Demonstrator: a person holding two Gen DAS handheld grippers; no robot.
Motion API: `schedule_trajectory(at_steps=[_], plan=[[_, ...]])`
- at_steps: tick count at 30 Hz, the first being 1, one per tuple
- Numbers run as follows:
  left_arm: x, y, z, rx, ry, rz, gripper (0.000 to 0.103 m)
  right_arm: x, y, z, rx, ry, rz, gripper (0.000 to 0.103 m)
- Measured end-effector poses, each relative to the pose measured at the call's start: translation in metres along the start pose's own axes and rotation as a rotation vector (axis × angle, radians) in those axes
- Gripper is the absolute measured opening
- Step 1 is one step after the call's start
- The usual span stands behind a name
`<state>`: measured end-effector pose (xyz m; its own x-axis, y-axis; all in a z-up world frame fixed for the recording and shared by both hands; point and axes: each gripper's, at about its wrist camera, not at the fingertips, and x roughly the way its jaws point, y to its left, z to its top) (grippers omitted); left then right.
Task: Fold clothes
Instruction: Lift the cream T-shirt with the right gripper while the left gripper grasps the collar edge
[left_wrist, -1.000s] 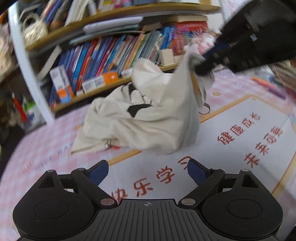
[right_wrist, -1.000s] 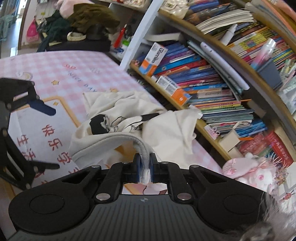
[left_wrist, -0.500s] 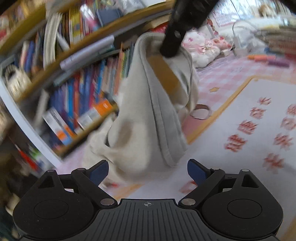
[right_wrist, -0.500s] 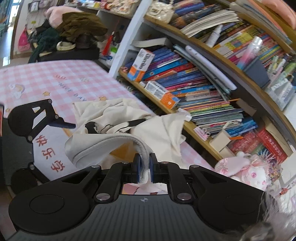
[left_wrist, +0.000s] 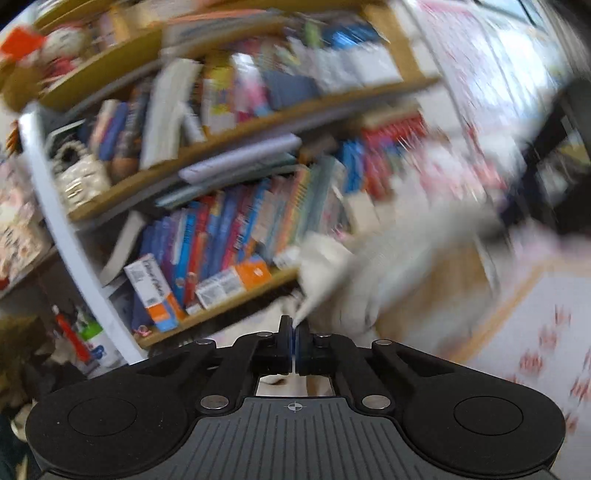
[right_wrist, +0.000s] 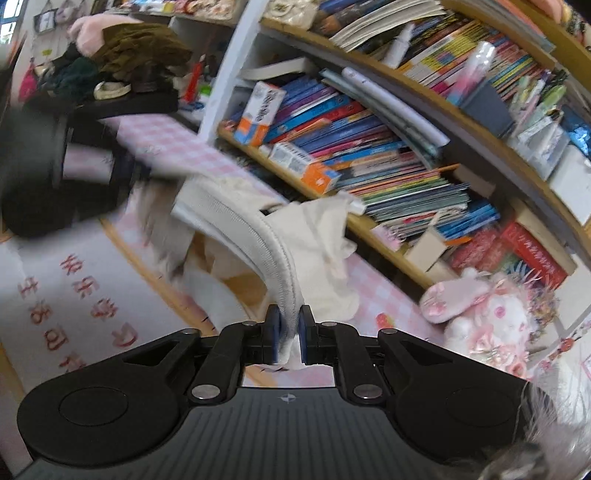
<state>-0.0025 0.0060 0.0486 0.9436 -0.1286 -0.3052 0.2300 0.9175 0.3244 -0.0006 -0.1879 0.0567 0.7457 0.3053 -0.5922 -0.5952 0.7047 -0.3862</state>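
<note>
A cream garment (right_wrist: 317, 236) with a ribbed hem (right_wrist: 273, 258) hangs stretched between both grippers above the pink checked table (right_wrist: 166, 144). My right gripper (right_wrist: 288, 336) has the ribbed hem between its blue pads; its jaws are opening slightly, and the cloth still sits pinched there. In the blurred left wrist view my left gripper (left_wrist: 294, 332) is shut on a pointed corner of the garment (left_wrist: 332, 277). The left tool's black frame (right_wrist: 48, 184) shows as a dark blur at the left of the right wrist view, at the far end of the hem.
A bookshelf (right_wrist: 369, 225) packed with books runs along the table's far edge. A white mat with red characters (right_wrist: 74, 288) lies under the garment. Pink plush toys (right_wrist: 487, 310) sit at the right, and a pile of dark clothes (right_wrist: 129, 55) lies beyond the table's left end.
The left gripper went from wide open to shut on a corner of the garment and rose. The garment has lifted off the table and now stretches between both grippers.
</note>
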Motion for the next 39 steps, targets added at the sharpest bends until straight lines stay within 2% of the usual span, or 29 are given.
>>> schedule_trajectory(at_steps=[2, 3, 5, 9, 12, 15, 18, 19, 20, 22, 25, 27, 28, 32, 33, 34, 35, 36, 37, 39], plan=[[-0.005, 0.017, 0.013, -0.041, -0.018, 0.009, 0.000, 0.003, 0.011, -0.006, -0.021, 0.013, 0.031, 0.046], [-0.007, 0.024, 0.020, -0.060, -0.027, 0.014, 0.000, 0.005, 0.017, -0.009, -0.032, 0.019, 0.046, 0.050], [-0.009, 0.038, 0.029, -0.105, -0.029, 0.015, 0.000, 0.012, 0.033, -0.016, -0.087, 0.039, 0.074, 0.055], [-0.014, 0.052, 0.035, -0.170, -0.018, 0.002, 0.000, 0.034, 0.068, -0.025, -0.249, 0.043, 0.039, 0.065], [-0.017, 0.056, 0.036, -0.194, 0.000, -0.016, 0.000, 0.053, 0.089, -0.026, -0.340, 0.016, -0.012, 0.066], [-0.018, 0.054, 0.037, -0.169, 0.015, -0.021, 0.000, 0.070, 0.100, -0.025, -0.362, -0.010, -0.021, 0.066], [-0.019, 0.051, 0.034, -0.126, 0.034, -0.017, 0.000, 0.083, 0.098, -0.019, -0.368, -0.035, -0.081, 0.061], [-0.019, 0.050, 0.033, -0.113, 0.041, -0.018, 0.000, 0.086, 0.094, -0.016, -0.363, -0.048, -0.112, 0.051], [-0.018, 0.049, 0.030, -0.099, 0.051, -0.017, 0.000, 0.087, 0.086, -0.012, -0.335, -0.055, -0.128, 0.033], [-0.016, 0.049, 0.024, -0.073, 0.074, -0.016, 0.000, 0.085, 0.068, -0.004, -0.266, -0.067, -0.142, 0.007], [-0.010, 0.048, 0.009, -0.052, 0.126, -0.031, 0.001, 0.072, 0.038, 0.008, -0.168, -0.088, -0.137, 0.006], [-0.004, 0.047, -0.003, -0.048, 0.163, -0.041, 0.002, 0.058, 0.021, 0.015, -0.146, -0.106, -0.133, 0.005], [-0.001, 0.046, -0.008, -0.047, 0.179, -0.045, 0.007, 0.048, 0.011, 0.020, -0.138, -0.121, -0.130, 0.005], [0.001, 0.037, -0.028, -0.064, 0.199, -0.092, 0.010, 0.017, -0.020, 0.047, -0.135, -0.192, -0.155, 0.005], [0.001, 0.033, -0.031, -0.062, 0.203, -0.092, 0.015, 0.009, -0.028, 0.054, -0.136, -0.210, -0.164, 0.005], [0.001, 0.027, -0.034, -0.059, 0.208, -0.088, 0.032, 0.004, -0.034, 0.061, -0.142, -0.221, -0.172, 0.005], [0.001, 0.022, -0.037, -0.056, 0.213, -0.083, 0.043, 0.000, -0.039, 0.069, -0.148, -0.230, -0.180, 0.005], [-0.001, 0.016, -0.040, -0.048, 0.205, -0.075, 0.064, -0.003, -0.043, 0.075, -0.153, -0.237, -0.185, 0.005], [-0.004, 0.010, -0.044, -0.039, 0.191, -0.065, 0.074, -0.006, -0.046, 0.081, -0.157, -0.242, -0.188, 0.005], [-0.009, -0.002, -0.050, -0.003, 0.175, -0.073, 0.078, -0.013, -0.049, 0.087, -0.177, -0.251, -0.197, 0.005]])
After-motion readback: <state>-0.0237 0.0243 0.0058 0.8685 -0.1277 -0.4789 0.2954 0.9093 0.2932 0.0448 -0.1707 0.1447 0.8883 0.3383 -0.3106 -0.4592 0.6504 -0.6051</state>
